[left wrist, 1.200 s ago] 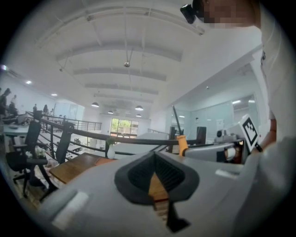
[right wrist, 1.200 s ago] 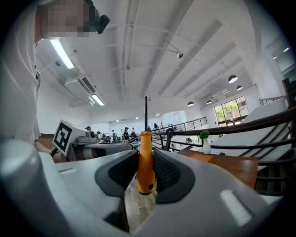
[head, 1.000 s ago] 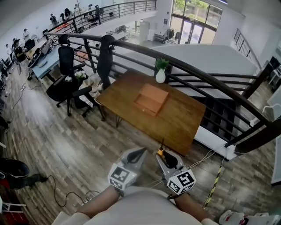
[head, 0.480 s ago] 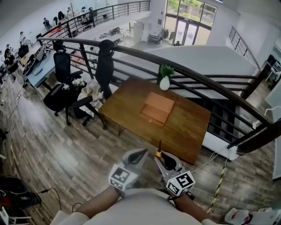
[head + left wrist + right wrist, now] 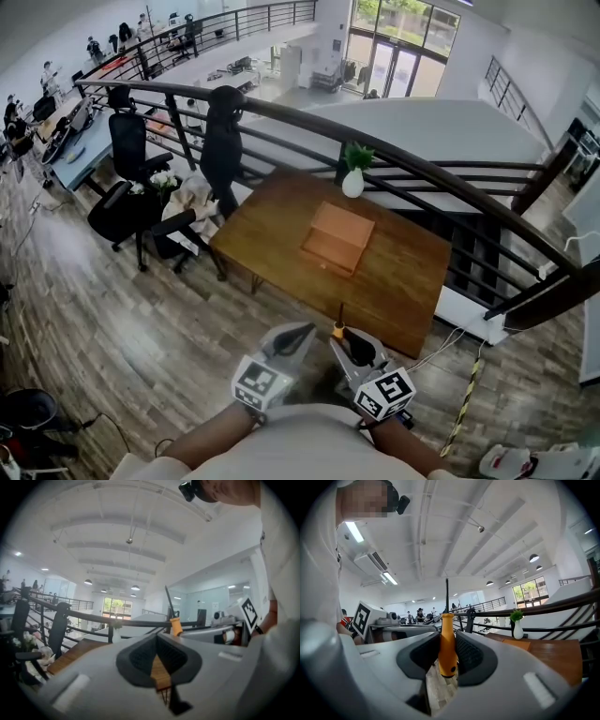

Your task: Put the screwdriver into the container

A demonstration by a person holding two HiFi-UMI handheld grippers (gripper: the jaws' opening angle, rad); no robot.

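Observation:
My right gripper (image 5: 349, 341) is shut on a screwdriver (image 5: 338, 326) with an orange handle (image 5: 447, 649); its thin black shaft points up and forward. The handle sits upright between the dark pads (image 5: 468, 654). Beside it my left gripper (image 5: 300, 334) is shut with nothing between its jaws, and its tips meet in the left gripper view (image 5: 157, 637). From that side the screwdriver (image 5: 175, 625) shows to the right. The container, a flat wooden box (image 5: 337, 236), lies in the middle of a wooden table (image 5: 272, 225) ahead of both grippers, well beyond their tips.
A white vase with a green plant (image 5: 353, 178) stands at the table's far edge. A black railing (image 5: 422, 155) runs behind the table. Office chairs (image 5: 127, 183) stand at its left. A cable and a yellow-black strip (image 5: 463, 398) lie on the plank floor at the right.
The table and box have come nearer and shifted slightly right in the head view. Both grippers keep their places side by side, and the screwdriver stays in the right one.

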